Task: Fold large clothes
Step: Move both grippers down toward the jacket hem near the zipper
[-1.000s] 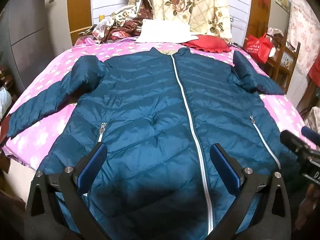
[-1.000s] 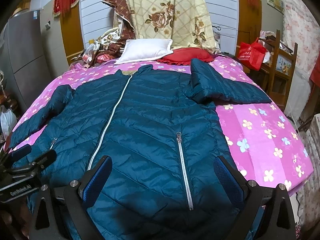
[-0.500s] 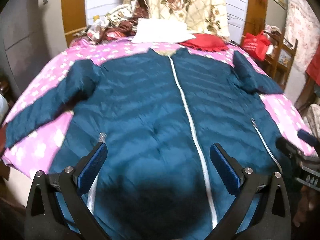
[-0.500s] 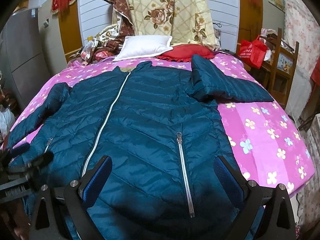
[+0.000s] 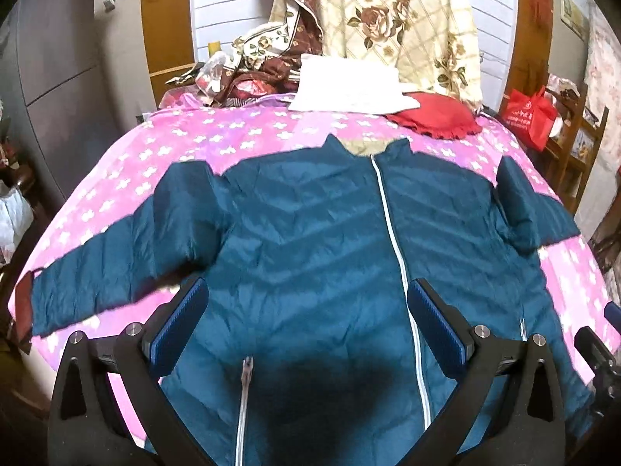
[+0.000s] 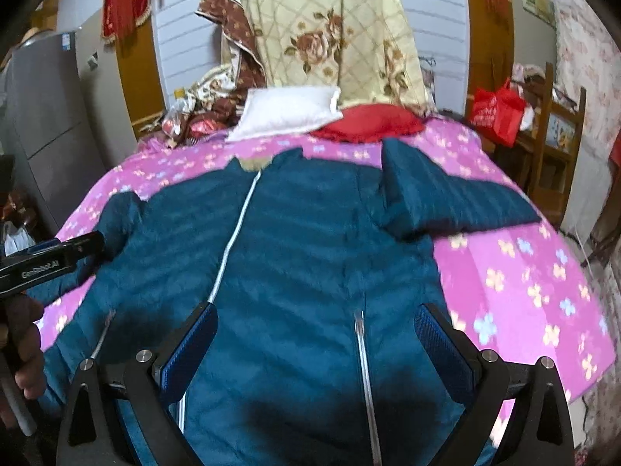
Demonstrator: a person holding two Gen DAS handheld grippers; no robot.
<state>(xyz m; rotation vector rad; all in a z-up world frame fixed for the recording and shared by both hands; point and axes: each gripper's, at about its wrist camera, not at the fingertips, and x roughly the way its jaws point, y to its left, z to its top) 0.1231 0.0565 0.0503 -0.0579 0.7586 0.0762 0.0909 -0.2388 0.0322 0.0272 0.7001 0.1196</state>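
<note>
A large teal puffer jacket [image 5: 310, 240] lies face up on a pink flowered bed [image 5: 116, 178], zipped, collar at the far end. It also shows in the right wrist view [image 6: 310, 252]. Its left sleeve [image 5: 116, 248] stretches toward the bed's left edge. Its right sleeve [image 6: 446, 202] is bent out to the right. My left gripper [image 5: 306, 330] is open and empty above the jacket's lower left half. My right gripper [image 6: 316, 345] is open and empty above the lower right half, near a pocket zipper [image 6: 363, 349].
A white pillow [image 6: 287, 112] and a red cushion [image 6: 368, 122] lie at the bed's head, under a hanging floral quilt [image 6: 330, 31]. A red bag [image 6: 496, 110] sits on a wooden shelf at the right. A grey cabinet [image 5: 58, 77] stands at the left.
Both grippers have moved forward over the jacket and risen, so the view now reaches further up toward the collar. Both stay open and empty.
</note>
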